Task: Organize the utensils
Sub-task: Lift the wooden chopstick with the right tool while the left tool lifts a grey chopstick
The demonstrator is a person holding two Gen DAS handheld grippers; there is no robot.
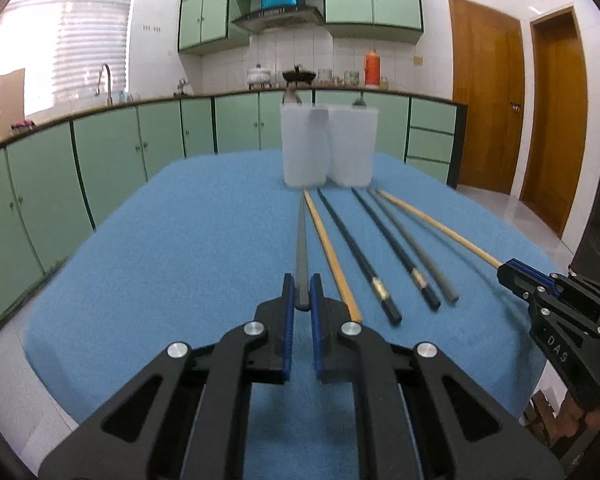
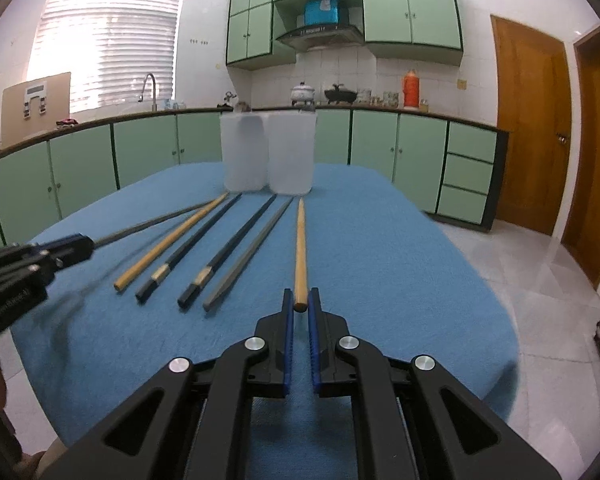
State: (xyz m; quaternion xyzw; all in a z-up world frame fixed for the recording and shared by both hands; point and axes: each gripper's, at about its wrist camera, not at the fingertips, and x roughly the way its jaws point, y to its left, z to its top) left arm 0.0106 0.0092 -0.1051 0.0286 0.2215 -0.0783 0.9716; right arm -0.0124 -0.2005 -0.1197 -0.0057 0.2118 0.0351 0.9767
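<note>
Several chopsticks lie on a blue cloth [image 1: 180, 240] in front of two translucent white cups [image 1: 304, 144] [image 1: 352, 144]. My left gripper [image 1: 301, 294] is shut on a grey chopstick [image 1: 301, 248], which points toward the cups. My right gripper [image 2: 300, 300] is shut on the thick end of a wooden chopstick [image 2: 300, 248]. Between them lie a wooden chopstick [image 1: 332, 256], two black chopsticks [image 1: 356, 252] [image 1: 392, 244] and a grey one [image 1: 416, 248]. The right gripper also shows in the left wrist view [image 1: 508, 272], the left gripper in the right wrist view [image 2: 80, 244].
The cups hold utensils whose tips stick out at the top [image 1: 292, 96]. Green kitchen cabinets [image 1: 100, 160] run behind the table, with a sink tap [image 1: 106, 80] at left. Wooden doors [image 1: 556, 120] and a tiled floor [image 2: 540, 260] are at right.
</note>
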